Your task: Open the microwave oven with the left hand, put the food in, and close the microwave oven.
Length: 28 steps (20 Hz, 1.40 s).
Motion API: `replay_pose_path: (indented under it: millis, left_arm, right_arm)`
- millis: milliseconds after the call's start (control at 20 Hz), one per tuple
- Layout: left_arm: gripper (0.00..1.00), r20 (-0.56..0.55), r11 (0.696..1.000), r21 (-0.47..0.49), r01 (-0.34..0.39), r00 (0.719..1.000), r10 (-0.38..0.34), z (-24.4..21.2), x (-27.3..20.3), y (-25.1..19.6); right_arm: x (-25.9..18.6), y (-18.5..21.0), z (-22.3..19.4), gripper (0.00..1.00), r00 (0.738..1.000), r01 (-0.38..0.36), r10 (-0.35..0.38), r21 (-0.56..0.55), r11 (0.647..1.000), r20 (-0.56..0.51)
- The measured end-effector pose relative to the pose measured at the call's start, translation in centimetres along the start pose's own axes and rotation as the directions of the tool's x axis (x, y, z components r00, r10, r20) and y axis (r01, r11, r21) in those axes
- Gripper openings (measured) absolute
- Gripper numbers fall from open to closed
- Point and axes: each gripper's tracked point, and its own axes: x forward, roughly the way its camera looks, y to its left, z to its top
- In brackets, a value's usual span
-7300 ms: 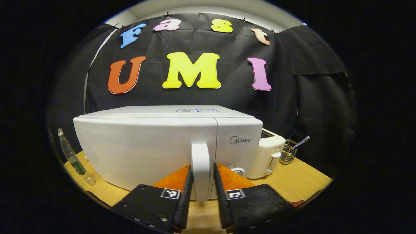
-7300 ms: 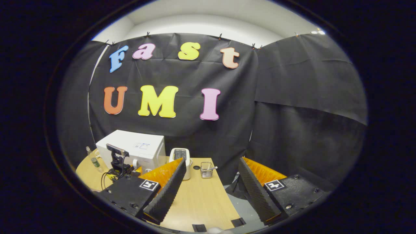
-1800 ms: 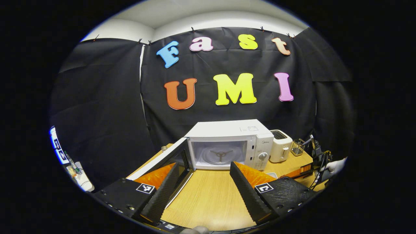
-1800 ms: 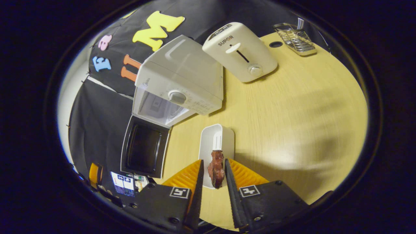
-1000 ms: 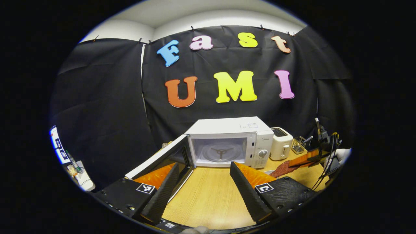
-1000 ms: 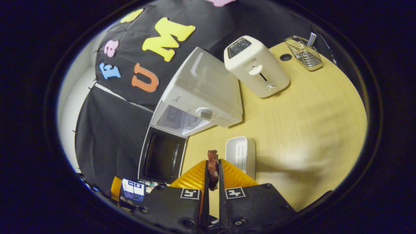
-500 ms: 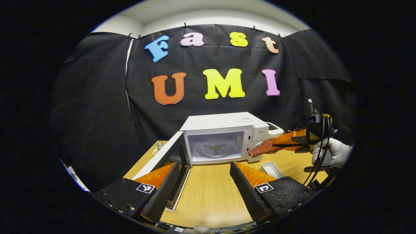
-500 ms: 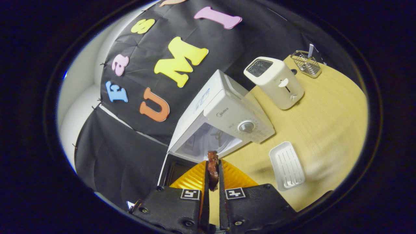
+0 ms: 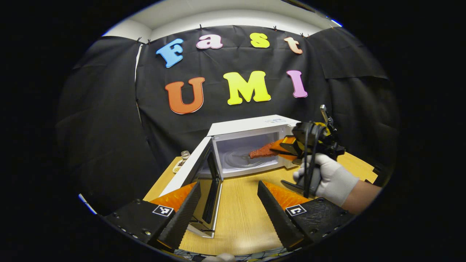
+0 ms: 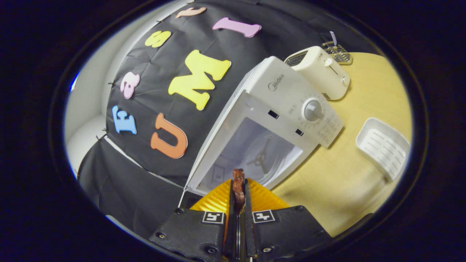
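- While the microwave oven (image 9: 251, 145) stands with its door (image 9: 204, 171) swung wide, left gripper view: left hand-held gripper (image 9: 227, 209) spread, empty, in front of it; food (image 9: 263, 150) now at its opening, closer than before.
- Right gripper view: right hand-held gripper (image 10: 238, 198) pinches the food (image 10: 238, 185) before the microwave oven (image 10: 269, 123) cavity. Step: insertion; next, reach inside and release.

In the left gripper view we see the microwave (image 9: 255, 145) at 12 o'clock on the table (image 9: 240, 214), its door (image 9: 198, 178) swung out toward 10. The meat (image 9: 263, 151) sits in its opening. A jar (image 9: 184, 155) stands left of it, at 11.
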Motion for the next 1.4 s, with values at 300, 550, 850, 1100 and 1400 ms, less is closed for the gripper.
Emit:
replay_pose_path:
  millis: [300,550,850,1100,1400]
  left_arm:
    - [0.95,0.014,1.0,-0.03,-0.003,1.0,0.003,-2.3,0.9,2.1]
    - [0.95,0.026,0.998,-0.067,-0.007,1.0,0.008,-2.3,1.1,3.0]
    - [0.95,0.023,0.995,-0.095,0.005,1.0,-0.003,-2.3,1.2,3.1]
    - [0.95,0.031,0.997,-0.082,0.01,0.999,-0.007,-2.2,1.2,2.4]
    - [0.95,0.029,0.995,-0.1,0.009,1.0,-0.006,-2.4,1.7,2.3]
  right_arm:
    - [7.4,0.5,-3.1,0.15,0.997,0.033,-0.039,0.083,0.996,0.065]
    - [12.0,-1.9,-2.9,0.16,0.985,0.11,-0.118,0.069,0.992,0.127]
    - [15.4,-3.8,-2.8,0.15,0.971,0.164,-0.165,0.022,0.986,0.175]
    - [16.7,-4.4,-3.2,0.18,0.967,0.177,-0.165,-0.047,0.983,0.194]
    - [16.4,-5.0,-3.3,0.27,0.965,0.223,-0.18,-0.23,0.947,0.193]
